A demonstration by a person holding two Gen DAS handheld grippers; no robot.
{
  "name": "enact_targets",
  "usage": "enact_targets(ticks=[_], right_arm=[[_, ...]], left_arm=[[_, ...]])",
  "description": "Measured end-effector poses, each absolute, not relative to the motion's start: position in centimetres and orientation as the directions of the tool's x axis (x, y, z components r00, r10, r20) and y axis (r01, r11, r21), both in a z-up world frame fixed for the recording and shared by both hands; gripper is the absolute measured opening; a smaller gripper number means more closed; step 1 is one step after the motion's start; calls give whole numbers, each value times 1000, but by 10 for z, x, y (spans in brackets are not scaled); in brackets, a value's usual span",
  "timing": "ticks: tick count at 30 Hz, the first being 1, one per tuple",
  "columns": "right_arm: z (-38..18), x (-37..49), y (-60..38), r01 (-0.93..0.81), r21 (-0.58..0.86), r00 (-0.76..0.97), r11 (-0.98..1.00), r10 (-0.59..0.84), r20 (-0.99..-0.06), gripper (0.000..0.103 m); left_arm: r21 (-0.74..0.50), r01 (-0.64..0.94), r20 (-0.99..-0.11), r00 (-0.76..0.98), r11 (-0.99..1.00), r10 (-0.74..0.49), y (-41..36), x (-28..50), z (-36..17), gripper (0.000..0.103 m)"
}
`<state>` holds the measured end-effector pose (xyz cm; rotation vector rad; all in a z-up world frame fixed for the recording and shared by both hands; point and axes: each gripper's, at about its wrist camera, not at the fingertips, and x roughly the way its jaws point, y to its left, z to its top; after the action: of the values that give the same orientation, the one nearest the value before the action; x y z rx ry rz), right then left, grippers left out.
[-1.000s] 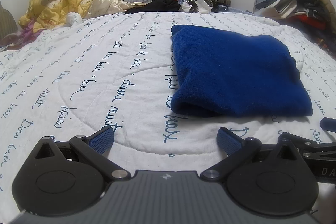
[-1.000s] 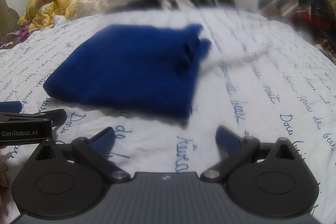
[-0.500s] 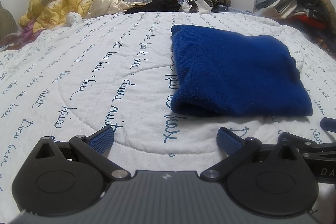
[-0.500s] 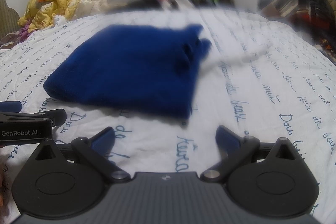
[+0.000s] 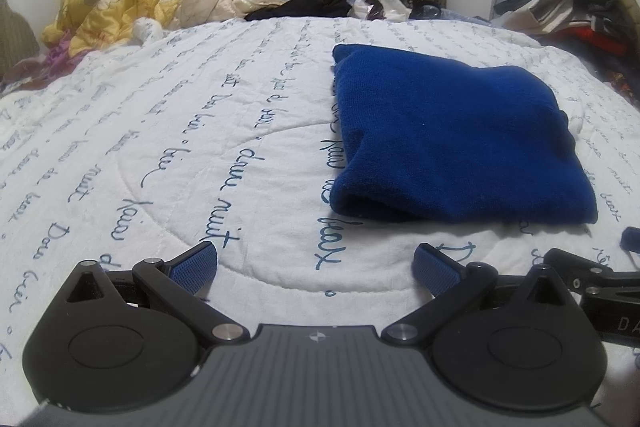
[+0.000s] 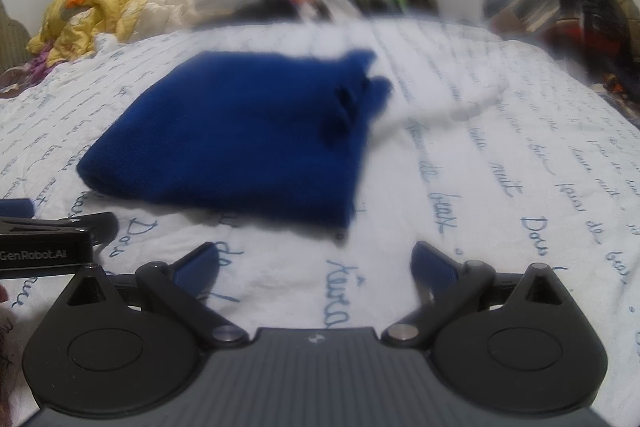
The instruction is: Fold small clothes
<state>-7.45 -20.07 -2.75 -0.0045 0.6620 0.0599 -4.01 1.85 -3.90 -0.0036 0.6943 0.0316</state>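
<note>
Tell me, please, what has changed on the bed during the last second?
Nothing visibly changed. The blue cloth lies folded on the bed in the same place, and the left gripper and right gripper both stay open and empty, short of it.

A folded sweater (image 5: 452,143) lies flat on the quilted bedspread (image 5: 160,155), ahead of both grippers and touching neither. The left gripper (image 5: 316,261) sits near its front left corner, the right gripper (image 6: 314,261) near its front right corner, side by side, both jaws spread apart. Behind the sweater, a crumpled comforter (image 5: 132,3) lies at the far left, a clothes pile (image 5: 576,7) at the far right.
</note>
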Motion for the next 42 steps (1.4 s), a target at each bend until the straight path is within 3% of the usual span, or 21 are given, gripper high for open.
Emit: enact_targets(ticks=[16, 42], right_arm=[[-16, -81, -201, -65, 35, 775, 997, 72, -628, 103], [-15, -81, -205, -55, 44, 778, 998, 70, -624, 103]], left_arm=[[27, -34, -692, 721, 999, 43, 16, -45, -30, 103], [41, -44, -702, 710, 998, 60, 15, -46, -31, 103]])
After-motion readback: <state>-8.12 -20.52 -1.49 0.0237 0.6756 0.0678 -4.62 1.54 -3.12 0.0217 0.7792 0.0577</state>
